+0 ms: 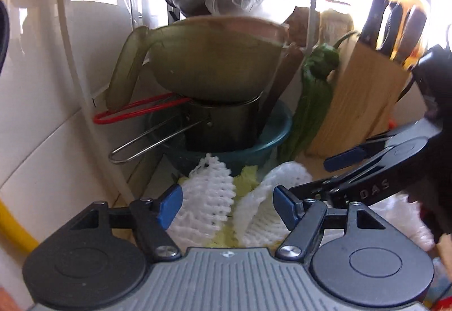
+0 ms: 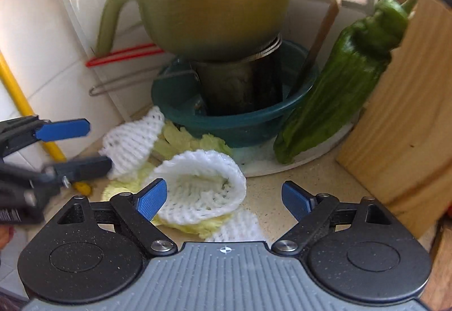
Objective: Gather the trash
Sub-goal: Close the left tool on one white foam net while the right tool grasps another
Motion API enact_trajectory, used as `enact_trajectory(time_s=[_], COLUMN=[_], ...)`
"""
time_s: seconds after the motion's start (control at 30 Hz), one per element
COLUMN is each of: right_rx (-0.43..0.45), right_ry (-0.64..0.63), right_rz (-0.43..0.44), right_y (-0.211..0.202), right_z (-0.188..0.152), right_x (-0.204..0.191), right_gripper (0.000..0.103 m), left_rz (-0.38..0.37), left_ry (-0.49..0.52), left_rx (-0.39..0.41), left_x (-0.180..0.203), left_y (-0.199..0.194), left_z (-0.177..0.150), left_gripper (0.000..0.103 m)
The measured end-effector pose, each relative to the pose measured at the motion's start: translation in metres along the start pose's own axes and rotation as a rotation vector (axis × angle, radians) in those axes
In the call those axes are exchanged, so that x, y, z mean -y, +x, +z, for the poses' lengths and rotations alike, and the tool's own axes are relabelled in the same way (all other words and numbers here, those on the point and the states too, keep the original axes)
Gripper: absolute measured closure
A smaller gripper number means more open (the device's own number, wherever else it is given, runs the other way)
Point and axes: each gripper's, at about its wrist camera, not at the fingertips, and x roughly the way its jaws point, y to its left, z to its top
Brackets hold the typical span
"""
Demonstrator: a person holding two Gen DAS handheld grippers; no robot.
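Note:
White foam fruit nets lie on pale cabbage leaf scraps (image 2: 180, 138) on the counter in front of a teal bowl. In the right wrist view one net (image 2: 132, 138) sits at the left, a curled one (image 2: 197, 184) in the middle, a third (image 2: 240, 226) close below. My right gripper (image 2: 224, 199) is open, hanging over the curled net without pressing it. My left gripper (image 2: 84, 147) is open at the left, its lower finger at the edge of the left net. In the left wrist view my left gripper (image 1: 227, 206) stands open above two nets (image 1: 209, 198), and my right gripper (image 1: 333, 169) reaches in from the right.
A teal bowl (image 2: 240, 124) holds a metal pot under an olive green jug (image 2: 214, 8). A green pepper (image 2: 339, 85) leans on a wooden knife block (image 2: 401, 119) at the right. A white tiled wall and a yellow pipe (image 2: 19, 96) close the left side.

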Motion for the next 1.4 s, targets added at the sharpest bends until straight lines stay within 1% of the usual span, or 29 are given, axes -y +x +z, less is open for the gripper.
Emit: enact_trajectory(time_s=[0.07, 0.13, 0.17, 0.2, 0.23, 0.27, 0.3, 0.43, 0.5, 0.6, 0.77, 0.93, 1.03, 1.13, 1.23, 1.4], right_rx=[-0.01, -0.011, -0.014, -0.021, -0.03, -0.042, -0.054, -0.059, -0.058, -0.036, 0.025, 0.092, 0.125, 0.146, 0.155, 0.163], right_ry=[0.024, 0.034, 0.032, 0.035, 0.039, 0.046, 0.061, 0.165, 0.211, 0.275, 0.306, 0.326, 0.314, 0.3, 0.277, 0.261], right_rz=[0.026, 0.042, 0.049, 0.055, 0.064, 0.076, 0.09, 0.172, 0.209, 0.265, 0.312, 0.341, 0.347, 0.354, 0.353, 0.378], right_y=[0.009, 0.016, 0.02, 0.023, 0.025, 0.026, 0.027, 0.018, 0.014, 0.003, -0.027, -0.059, -0.079, -0.096, -0.104, -0.121], right_z=[0.001, 0.003, 0.002, 0.002, 0.002, 0.001, 0.0, -0.003, -0.004, -0.004, -0.002, 0.005, 0.005, 0.003, -0.001, -0.009], right_x=[0.003, 0.004, 0.003, 0.003, 0.003, 0.004, 0.005, 0.017, 0.022, 0.027, 0.025, 0.027, 0.024, 0.021, 0.015, 0.009], right_gripper=[0.011, 0.017, 0.022, 0.035, 0.043, 0.056, 0.062, 0.069, 0.076, 0.077, 0.077, 0.077, 0.077, 0.077, 0.077, 0.077], left_rz=[0.052, 0.063, 0.062, 0.058, 0.052, 0.046, 0.035, -0.048, -0.079, -0.11, -0.174, -0.198, -0.195, -0.164, -0.147, -0.111], left_ry=[-0.014, -0.042, -0.048, -0.05, -0.059, -0.078, -0.107, -0.226, -0.271, -0.314, -0.405, -0.423, -0.404, -0.368, -0.343, -0.322], left_rx=[-0.014, -0.049, -0.083, -0.114, -0.147, -0.173, -0.187, -0.173, -0.168, -0.138, -0.074, -0.016, 0.007, 0.012, 0.019, 0.019], left_x=[-0.003, -0.009, -0.011, -0.011, -0.012, -0.014, -0.017, -0.033, -0.04, -0.045, -0.049, -0.044, -0.036, -0.023, -0.011, 0.007], left_y=[0.013, 0.027, 0.035, 0.042, 0.05, 0.055, 0.057, 0.046, 0.039, 0.022, -0.007, -0.031, -0.046, -0.061, -0.076, -0.098], left_z=[0.0, 0.0, -0.001, -0.002, -0.004, -0.007, -0.008, -0.01, -0.01, -0.01, -0.003, 0.004, 0.008, 0.012, 0.013, 0.01], left_gripper=[0.037, 0.04, 0.049, 0.056, 0.06, 0.067, 0.068, 0.072, 0.074, 0.075, 0.075, 0.075, 0.075, 0.075, 0.075, 0.075])
